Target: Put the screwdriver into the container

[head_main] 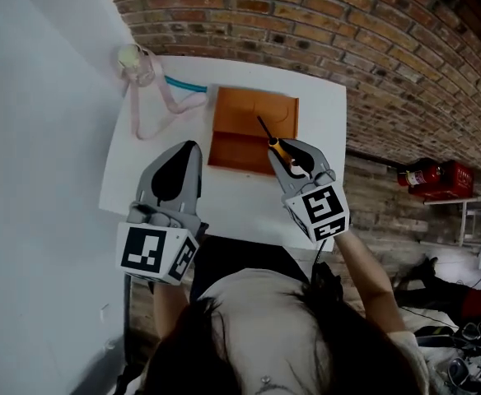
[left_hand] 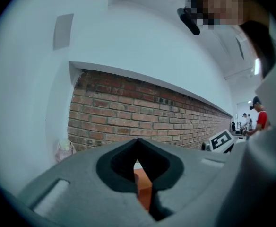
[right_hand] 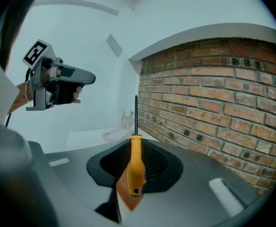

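Two grippers up: right gripper (head_main: 290,153) clamps the screwdriver (right_hand: 135,162) by its yellow handle, tip to 12 o'clock over the near rim of the container (head_main: 240,126), left gripper (left_hand: 139,143) at its 8 o'clock w/ jaws pressed together, empty; let go now & it may strike the rim, roll off.

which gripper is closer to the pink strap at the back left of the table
Left. The left gripper sits just in front of the pink strap; the right gripper, holding the screwdriver, is off across the orange container.
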The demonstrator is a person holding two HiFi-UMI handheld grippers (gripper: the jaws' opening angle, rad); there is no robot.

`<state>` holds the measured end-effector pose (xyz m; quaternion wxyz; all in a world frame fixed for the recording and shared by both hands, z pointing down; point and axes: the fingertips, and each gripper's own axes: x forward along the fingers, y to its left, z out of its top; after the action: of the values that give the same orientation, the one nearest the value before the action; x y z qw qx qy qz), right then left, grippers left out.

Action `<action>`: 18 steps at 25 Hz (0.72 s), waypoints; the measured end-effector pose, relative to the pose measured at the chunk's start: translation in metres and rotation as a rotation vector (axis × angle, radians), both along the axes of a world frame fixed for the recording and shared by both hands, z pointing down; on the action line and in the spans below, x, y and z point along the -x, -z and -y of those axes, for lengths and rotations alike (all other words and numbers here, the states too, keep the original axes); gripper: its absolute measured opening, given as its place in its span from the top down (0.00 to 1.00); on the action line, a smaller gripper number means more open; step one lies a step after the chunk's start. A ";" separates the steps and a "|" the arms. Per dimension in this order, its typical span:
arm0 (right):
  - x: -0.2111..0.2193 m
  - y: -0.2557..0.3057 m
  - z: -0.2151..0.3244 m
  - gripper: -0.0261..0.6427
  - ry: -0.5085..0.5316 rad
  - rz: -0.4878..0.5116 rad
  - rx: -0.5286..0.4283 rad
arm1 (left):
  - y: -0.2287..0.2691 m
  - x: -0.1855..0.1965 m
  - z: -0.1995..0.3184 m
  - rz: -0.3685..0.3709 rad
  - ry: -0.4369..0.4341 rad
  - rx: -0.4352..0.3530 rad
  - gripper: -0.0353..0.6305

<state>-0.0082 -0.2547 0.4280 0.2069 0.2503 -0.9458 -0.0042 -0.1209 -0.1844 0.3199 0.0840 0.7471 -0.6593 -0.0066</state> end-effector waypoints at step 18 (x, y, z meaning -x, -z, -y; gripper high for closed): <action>0.023 -0.075 0.014 0.84 0.146 -0.291 -0.005 | 0.010 0.041 0.018 0.020 -0.002 0.002 0.94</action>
<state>-0.0313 -0.2691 0.5029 0.3401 0.1782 -0.9216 -0.0579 -0.1618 -0.2021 0.3100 0.0782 0.7478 -0.6593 0.0013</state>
